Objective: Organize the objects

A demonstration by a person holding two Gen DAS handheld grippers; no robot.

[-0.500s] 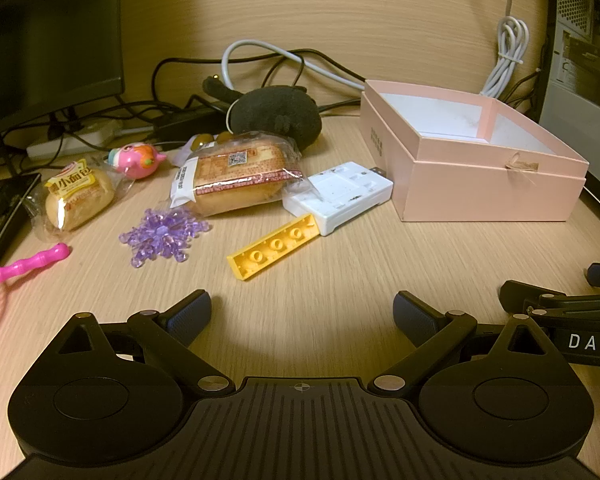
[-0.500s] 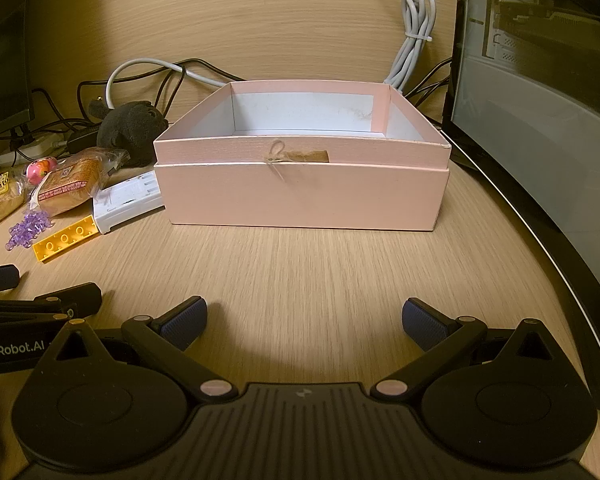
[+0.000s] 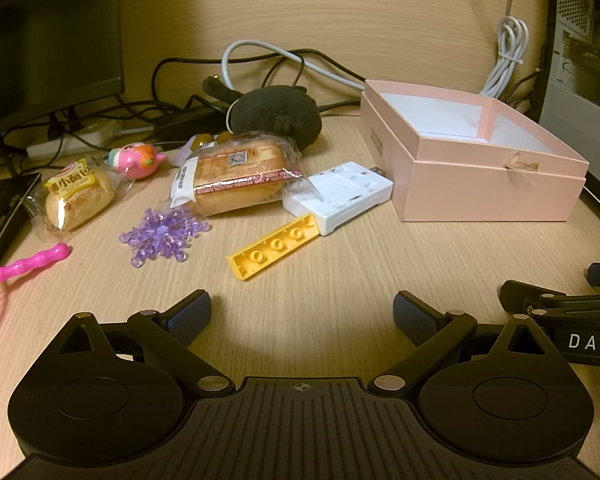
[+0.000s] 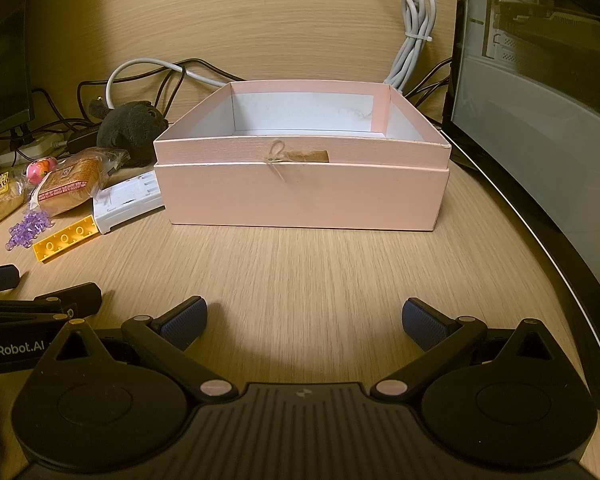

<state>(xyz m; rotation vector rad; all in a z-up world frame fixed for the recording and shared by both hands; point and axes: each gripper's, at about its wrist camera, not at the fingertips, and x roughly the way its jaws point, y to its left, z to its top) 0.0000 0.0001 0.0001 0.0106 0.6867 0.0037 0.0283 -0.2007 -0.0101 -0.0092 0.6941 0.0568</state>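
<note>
Hovering at the bottom of each frame, the left gripper (image 3: 302, 312) and right gripper (image 4: 304, 320) are gaping wide, holding nothing. Beyond, at centre, the yellow brick (image 3: 274, 246), charger (image 3: 340, 196), snowflake (image 3: 162, 236) and two buns (image 3: 236, 176) are lying loose on the desk (image 3: 340, 280). At upper right, the pink box (image 3: 488, 188) is sitting seemingly empty: sorting is apparently not yet beginning.

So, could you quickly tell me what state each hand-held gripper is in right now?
Left hand-held gripper: open, holding nothing.
Right hand-held gripper: open, holding nothing.
</note>
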